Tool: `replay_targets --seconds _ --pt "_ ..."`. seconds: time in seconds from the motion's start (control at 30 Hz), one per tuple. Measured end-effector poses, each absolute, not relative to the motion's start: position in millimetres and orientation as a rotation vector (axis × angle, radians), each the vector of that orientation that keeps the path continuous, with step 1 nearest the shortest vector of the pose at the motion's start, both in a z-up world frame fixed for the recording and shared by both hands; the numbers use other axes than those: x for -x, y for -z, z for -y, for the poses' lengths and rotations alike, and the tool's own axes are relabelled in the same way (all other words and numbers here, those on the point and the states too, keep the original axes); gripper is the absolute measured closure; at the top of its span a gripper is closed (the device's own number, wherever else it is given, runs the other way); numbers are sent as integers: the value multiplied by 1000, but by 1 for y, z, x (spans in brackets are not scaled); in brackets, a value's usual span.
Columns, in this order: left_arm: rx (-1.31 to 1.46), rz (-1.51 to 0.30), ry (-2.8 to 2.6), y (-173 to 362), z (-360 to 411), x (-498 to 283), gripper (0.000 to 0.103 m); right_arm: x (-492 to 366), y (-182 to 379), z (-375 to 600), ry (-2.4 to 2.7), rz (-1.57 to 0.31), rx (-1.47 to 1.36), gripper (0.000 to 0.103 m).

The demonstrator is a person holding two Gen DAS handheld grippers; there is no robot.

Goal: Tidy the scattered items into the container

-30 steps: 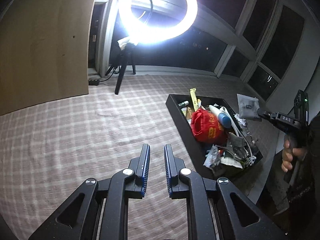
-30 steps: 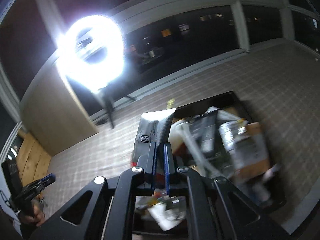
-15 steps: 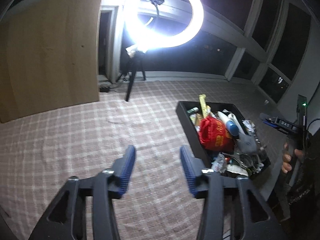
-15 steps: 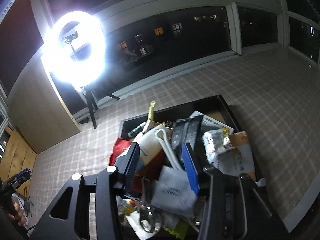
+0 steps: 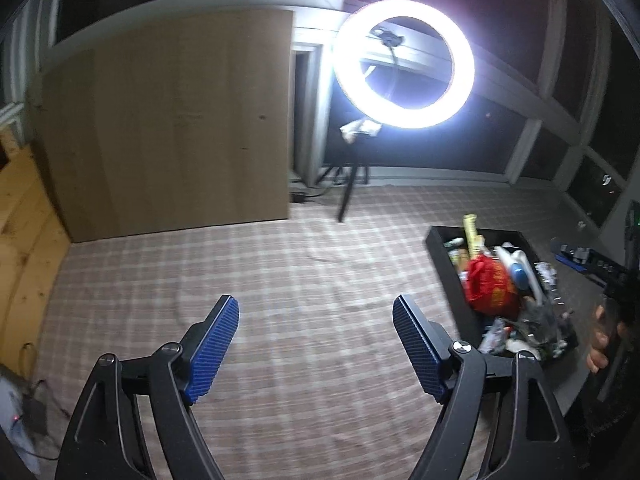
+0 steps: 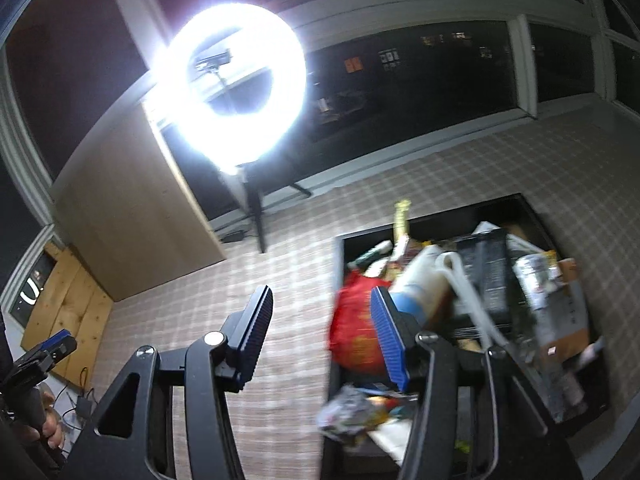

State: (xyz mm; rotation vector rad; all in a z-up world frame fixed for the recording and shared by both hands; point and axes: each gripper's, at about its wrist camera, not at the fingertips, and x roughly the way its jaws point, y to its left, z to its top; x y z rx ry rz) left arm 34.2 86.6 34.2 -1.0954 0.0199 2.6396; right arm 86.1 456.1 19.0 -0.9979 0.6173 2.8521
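A black rectangular container (image 5: 438,250) sits on the checked cloth at the right, heaped with items: a red bag (image 5: 490,286), a white bottle, a yellow packet, wrappers. It also shows in the right wrist view (image 6: 340,246), with the red bag (image 6: 354,320) near its left wall. My left gripper (image 5: 316,316) is wide open and empty above bare cloth, left of the container. My right gripper (image 6: 322,300) is open and empty, raised over the container's left edge; it also appears at the far right of the left wrist view (image 5: 576,258).
A bright ring light (image 5: 404,64) on a tripod stands at the back by dark windows. A wooden panel (image 5: 168,128) leans at the back left. The checked cloth (image 5: 280,280) covers the surface. Cables lie at the lower left (image 5: 28,412).
The right gripper let go of a grey pouch into the container and opened. The left gripper went from nearly shut to wide open. Both views tilted upward.
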Motion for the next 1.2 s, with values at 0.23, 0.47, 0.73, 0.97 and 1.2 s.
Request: replay_targets --seconds 0.23,0.47,0.73,0.97,1.2 --pt "1157 -30 -2701 -32 -52 -26 25 -69 -30 -399 -2931 -549 1016 45" --pt "1158 12 -2733 -30 -27 -20 25 -47 -31 -347 -3000 -479 1078 44" --pt "1178 108 -2741 -24 -6 -12 25 -27 -21 -306 -3027 -339 1167 44" --pt "1215 142 -2756 -18 0 -8 25 -14 -6 -300 -3014 -356 1227 44" --pt "1258 145 -2741 -9 -5 -1 25 -8 10 -299 -2982 -382 1283 44"
